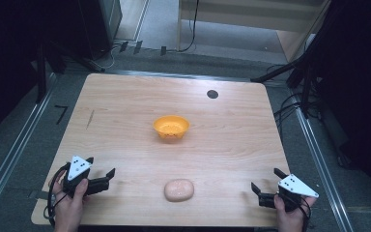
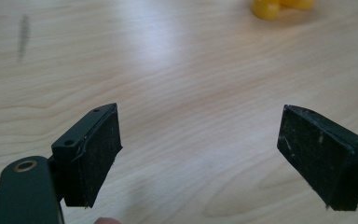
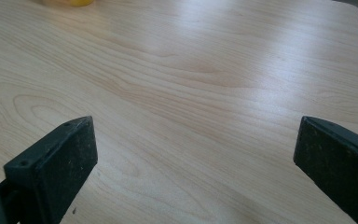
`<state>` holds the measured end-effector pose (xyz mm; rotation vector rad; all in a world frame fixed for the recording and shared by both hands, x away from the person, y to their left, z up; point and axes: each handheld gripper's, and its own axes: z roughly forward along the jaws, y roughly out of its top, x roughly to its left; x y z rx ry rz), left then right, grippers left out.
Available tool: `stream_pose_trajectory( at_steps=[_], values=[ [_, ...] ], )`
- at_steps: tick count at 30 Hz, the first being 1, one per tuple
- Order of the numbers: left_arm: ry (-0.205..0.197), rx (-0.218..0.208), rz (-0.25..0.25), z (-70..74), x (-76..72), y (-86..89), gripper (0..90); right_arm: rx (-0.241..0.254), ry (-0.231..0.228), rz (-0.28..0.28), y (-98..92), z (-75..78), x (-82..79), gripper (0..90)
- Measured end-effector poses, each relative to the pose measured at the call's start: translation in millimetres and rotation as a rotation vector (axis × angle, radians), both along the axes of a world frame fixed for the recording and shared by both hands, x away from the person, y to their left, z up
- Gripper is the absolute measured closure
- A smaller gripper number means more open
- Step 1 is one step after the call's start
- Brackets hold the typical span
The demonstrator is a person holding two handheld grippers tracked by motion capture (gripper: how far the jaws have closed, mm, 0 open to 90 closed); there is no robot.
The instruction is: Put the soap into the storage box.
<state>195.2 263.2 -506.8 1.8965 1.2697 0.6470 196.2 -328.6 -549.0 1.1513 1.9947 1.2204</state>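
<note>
One pale wooden table (image 1: 125, 111) with rounded corners and a flowing grain stands on grey flooring, with a metal rail (image 1: 9, 154) running along the floor on each side, dark stands and loose cables at the far corners, and light wooden furniture beyond. A small black round disc (image 1: 212, 94) sits in the tabletop toward the far edge, and a thin dark streak (image 1: 90, 119) marks the wood ahead of the left gripper.

Two things lie on the wood. One orange bowl (image 1: 171, 127), smooth plastic by its look, with a scalloped lower edge, stands well ahead of both grippers and roughly midway between them. One pinkish, rounded, soft-looking lump (image 1: 179, 190), which I cannot name more closely, rests near the front edge, between the two grippers and apart from each.

Two grippers, one in each hand. The left gripper (image 1: 101, 174) is held by the left hand (image 1: 70, 205) at the near left of the table; its jaws stand wide apart over bare wood, the flat black pads (image 2: 98, 156) scuffed and dusty. The right gripper (image 1: 266, 183), in the right hand (image 1: 290, 215), sits at the near right with its jaws just as widely spread, holding nothing. Each carries one white-grey three-cornered plate dotted with black.
</note>
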Motion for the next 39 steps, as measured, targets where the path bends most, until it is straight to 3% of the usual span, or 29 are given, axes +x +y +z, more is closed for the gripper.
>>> stream_pose_trajectory(
  at_steps=[1, 2, 4, 5, 7, 10, 14, 23, 39],
  values=[
    [0.015, 0.016, -0.044, 1.4, 0.1, -5.8, 12.3, 0.001, -0.001, 0.000, -0.1, 0.0, 0.0, 0.0],
    [0.015, 0.016, -0.044, 1.4, 0.1, -5.8, 11.0, 0.001, -0.001, 0.000, -0.1, 0.0, 0.0, 0.0],
    [0.029, 0.008, -0.112, 5.2, 0.5, -11.2, 5.5, 0.004, -0.003, 0.003, -0.3, -0.1, 0.0, 0.0],
    [0.029, 0.008, -0.112, 5.2, 0.5, -11.2, 1.2, 0.004, -0.003, 0.003, -0.3, -0.1, 0.0, 0.0],
    [0.047, 0.023, -0.165, 7.8, 3.0, -15.5, 0.0, 0.006, -0.002, 0.002, -0.3, -0.1, -0.1, 0.0],
    [0.085, 0.115, -0.246, 11.4, 8.9, -28.0, 0.0, 0.001, -0.002, 0.004, -0.3, -0.1, 0.0, 0.0],
    [0.111, 0.162, -0.327, 13.9, 13.8, -41.9, 0.0, 0.000, -0.001, 0.003, -0.1, 0.0, 0.0, 0.0],
    [0.141, 0.241, -0.414, 19.5, 22.0, -67.9, 0.0, -0.001, 0.000, 0.003, 0.1, 0.0, -0.1, 0.0],
    [0.194, 0.311, -0.532, 22.7, 32.1, -98.2, 0.0, -0.003, 0.000, 0.005, 0.1, 0.1, -0.3, 0.0]
  ],
)
